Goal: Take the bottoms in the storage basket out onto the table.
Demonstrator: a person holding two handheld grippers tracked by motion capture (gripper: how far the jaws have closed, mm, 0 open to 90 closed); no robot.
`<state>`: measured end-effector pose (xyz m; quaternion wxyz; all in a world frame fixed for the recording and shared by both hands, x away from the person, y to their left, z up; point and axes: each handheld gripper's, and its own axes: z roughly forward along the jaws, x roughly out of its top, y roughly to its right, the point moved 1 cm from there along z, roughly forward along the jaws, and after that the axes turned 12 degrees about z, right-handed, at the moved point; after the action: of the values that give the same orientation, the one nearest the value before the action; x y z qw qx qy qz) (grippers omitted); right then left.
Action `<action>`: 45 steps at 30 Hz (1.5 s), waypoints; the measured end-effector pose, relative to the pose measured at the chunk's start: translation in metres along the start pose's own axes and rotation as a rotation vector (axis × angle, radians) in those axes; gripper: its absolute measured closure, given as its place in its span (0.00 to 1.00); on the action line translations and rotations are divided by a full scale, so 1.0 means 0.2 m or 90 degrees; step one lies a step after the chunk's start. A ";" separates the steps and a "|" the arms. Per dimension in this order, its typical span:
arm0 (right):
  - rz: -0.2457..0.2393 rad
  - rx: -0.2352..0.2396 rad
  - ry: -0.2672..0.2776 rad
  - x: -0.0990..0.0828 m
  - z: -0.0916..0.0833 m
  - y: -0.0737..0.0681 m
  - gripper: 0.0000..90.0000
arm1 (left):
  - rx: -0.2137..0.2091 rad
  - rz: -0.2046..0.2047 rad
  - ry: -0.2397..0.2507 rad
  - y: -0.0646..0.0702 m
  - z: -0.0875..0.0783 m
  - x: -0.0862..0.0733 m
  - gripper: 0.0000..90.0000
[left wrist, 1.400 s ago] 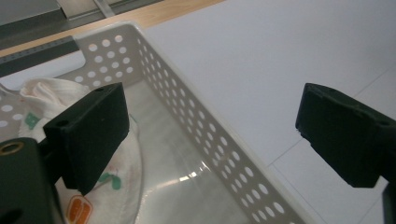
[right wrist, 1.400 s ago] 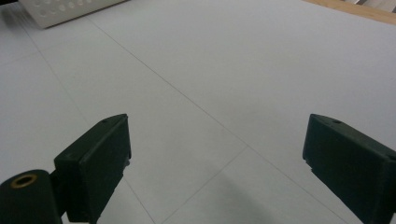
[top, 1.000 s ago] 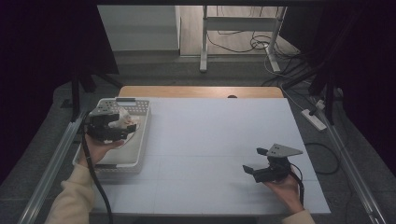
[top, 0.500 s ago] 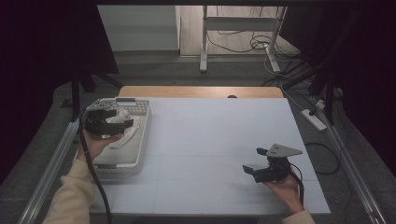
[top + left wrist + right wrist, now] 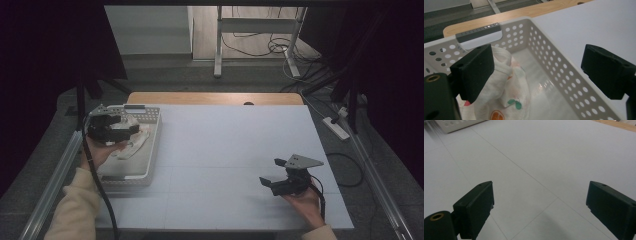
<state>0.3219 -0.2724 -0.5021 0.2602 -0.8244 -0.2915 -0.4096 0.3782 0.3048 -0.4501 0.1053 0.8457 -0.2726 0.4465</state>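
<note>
I've got the left gripper (image 5: 116, 131) over the white perforated basket (image 5: 152, 150), jaws spread wide, nothing pinched. The white printed cloth (image 5: 506, 97) lies in the basket just below and against my left jaw in the left gripper view; the other jaw hangs above the basket's side wall. The right gripper (image 5: 281, 181) sits low over the bare white table (image 5: 230, 150), jaws spread too, well apart from the basket, whose corner shows far ahead at upper left.
</note>
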 end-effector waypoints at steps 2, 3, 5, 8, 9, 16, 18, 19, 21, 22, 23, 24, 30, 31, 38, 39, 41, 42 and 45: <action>0.000 -0.001 -0.001 0.00 0.00 0.00 0.09 | 0.002 -0.003 -0.001 -0.01 0.00 0.00 0.12; 0.000 -0.001 -0.002 0.00 0.00 0.00 0.09 | 0.005 -0.005 -0.003 -0.02 0.00 -0.01 0.12; 0.000 -0.001 -0.002 0.00 0.00 0.00 0.09 | 0.013 -0.008 -0.003 -0.02 -0.01 0.00 0.12; -0.001 0.001 0.001 0.00 0.00 0.00 0.09 | 0.018 -0.006 -0.013 -0.04 -0.01 0.00 0.13; -0.001 0.001 0.001 0.00 0.00 0.00 0.09 | 0.018 -0.008 -0.013 -0.04 -0.01 0.01 0.13; -0.003 0.003 -0.002 0.00 0.00 -0.01 0.09 | 0.022 -0.017 -0.015 -0.09 0.01 0.01 0.12; -0.001 0.004 -0.006 0.00 0.00 -0.01 0.09 | 0.026 -0.017 -0.017 -0.10 0.01 0.02 0.12; 0.000 0.004 -0.007 -0.01 0.00 -0.01 0.09 | 0.030 -0.018 -0.016 -0.10 0.01 0.02 0.12; 0.002 0.004 -0.010 -0.01 0.01 -0.01 0.09 | 0.033 -0.018 -0.017 -0.11 0.02 0.02 0.12; 0.002 0.005 -0.010 -0.01 0.01 -0.01 0.09 | 0.034 -0.016 -0.019 -0.12 0.03 0.02 0.12; 0.002 0.005 -0.011 -0.01 0.01 -0.01 0.09 | 0.034 -0.015 -0.024 -0.12 0.04 0.02 0.12; 0.002 0.005 -0.011 -0.01 0.01 -0.01 0.09 | 0.033 -0.013 -0.030 -0.12 0.05 0.02 0.12; 0.004 0.005 -0.016 -0.01 0.01 -0.01 0.09 | 0.030 -0.017 -0.050 -0.15 0.10 0.02 0.13; 0.004 0.006 -0.016 -0.01 0.02 -0.01 0.09 | 0.030 -0.016 -0.056 -0.15 0.11 0.02 0.13; 0.004 0.005 -0.020 -0.01 0.02 0.00 0.09 | 0.036 -0.031 -0.085 -0.20 0.17 -0.02 0.13; 0.005 0.006 -0.020 -0.01 0.02 0.00 0.09 | 0.036 -0.035 -0.088 -0.21 0.17 -0.03 0.13; 0.005 0.006 -0.021 -0.02 0.02 0.00 0.09 | 0.033 -0.038 -0.092 -0.21 0.18 -0.04 0.14; 0.004 0.005 -0.022 -0.01 0.02 0.00 0.09 | 0.034 -0.040 -0.094 -0.21 0.18 -0.04 0.14; 0.003 0.003 -0.025 -0.01 0.02 0.00 0.09 | 0.033 -0.039 -0.103 -0.22 0.19 -0.05 0.14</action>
<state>0.3218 -0.2703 -0.5062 0.2575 -0.8322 -0.2959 -0.3919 0.4245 0.3282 -0.4779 0.0750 0.8893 -0.2428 0.3803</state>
